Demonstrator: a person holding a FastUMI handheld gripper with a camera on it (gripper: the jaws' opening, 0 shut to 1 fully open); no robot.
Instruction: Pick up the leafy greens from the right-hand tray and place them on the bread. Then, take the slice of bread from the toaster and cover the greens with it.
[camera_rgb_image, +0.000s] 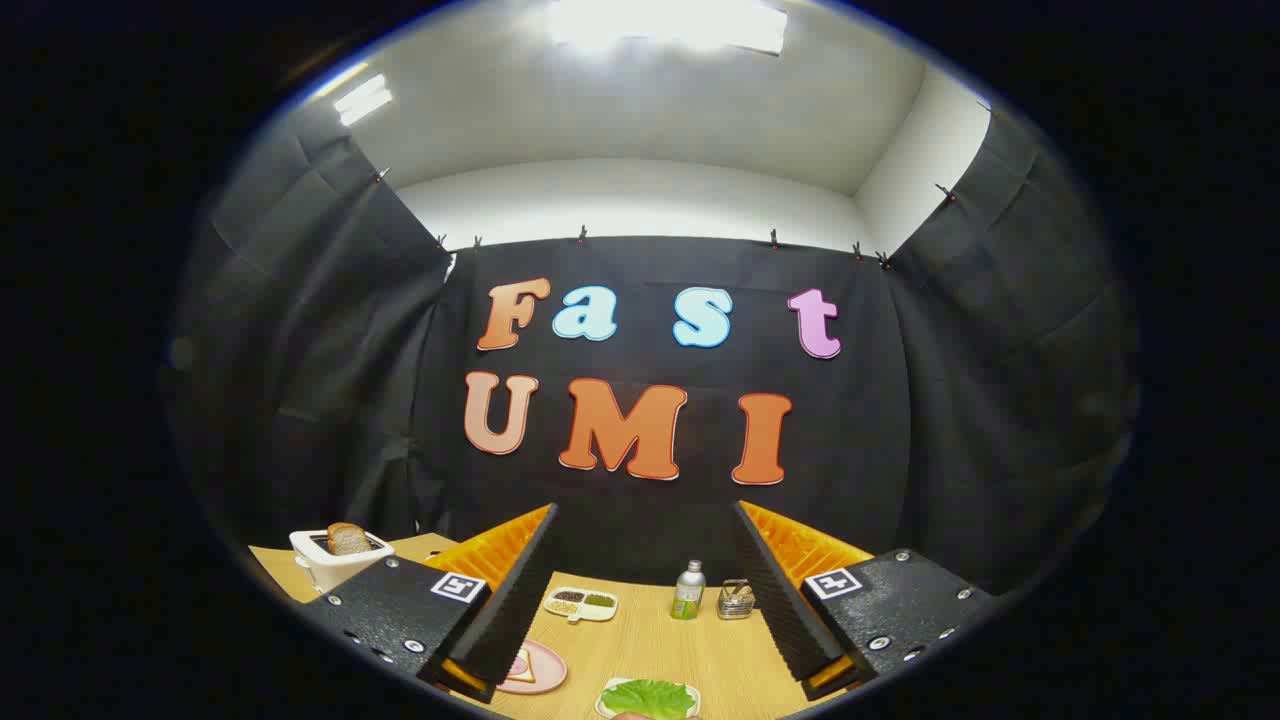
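On wooden table (650, 640), black cloth walls, ceiling light above. Leafy greens (650, 697) bright green, on white tray (612, 690) low between fingers. Pink plate (545, 668) with bread left of tray. Toast slice (347, 538) upright in white toaster (330, 562), far left. Gripper (645, 600) level above table, fingers spread wide, holding nothing.
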